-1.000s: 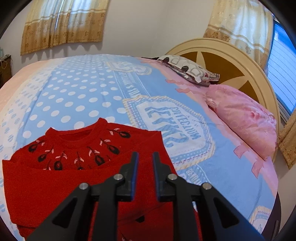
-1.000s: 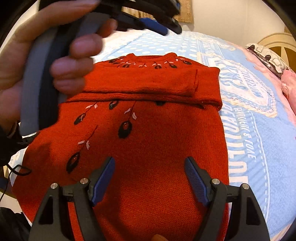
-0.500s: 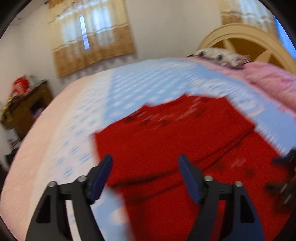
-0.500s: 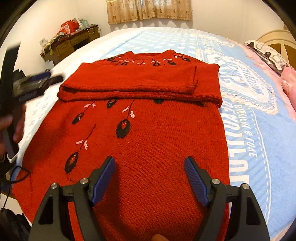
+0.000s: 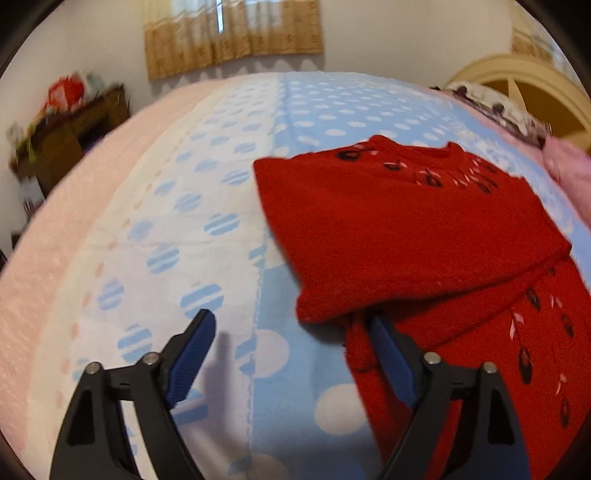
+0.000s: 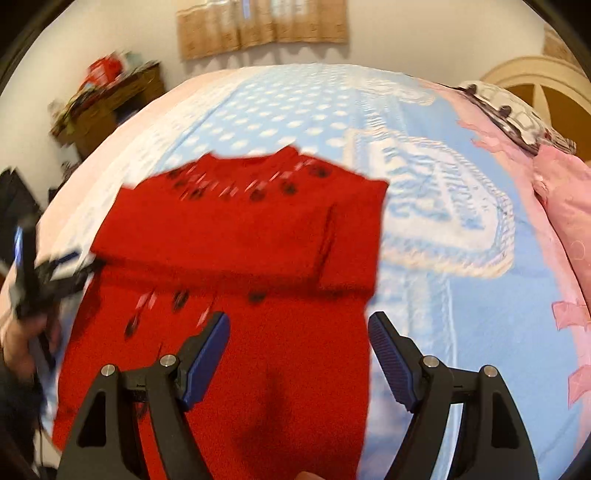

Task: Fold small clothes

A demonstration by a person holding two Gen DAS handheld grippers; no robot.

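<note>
A red knitted sweater with dark flower embroidery lies flat on the bed, its sleeves folded across the chest. It also shows in the right wrist view. My left gripper is open and empty, low over the bed at the sweater's left edge, its right finger against the red cloth. My right gripper is open and empty above the sweater's lower right side. The left gripper also shows at the left of the right wrist view, held in a hand.
The bed has a blue and white dotted cover. Pink pillows and a cream headboard lie to the right. A cluttered wooden desk stands by the wall at the left, under curtains.
My left gripper has opened and swung from over the sweater's middle to its left edge. My right gripper has shifted right, staying open.
</note>
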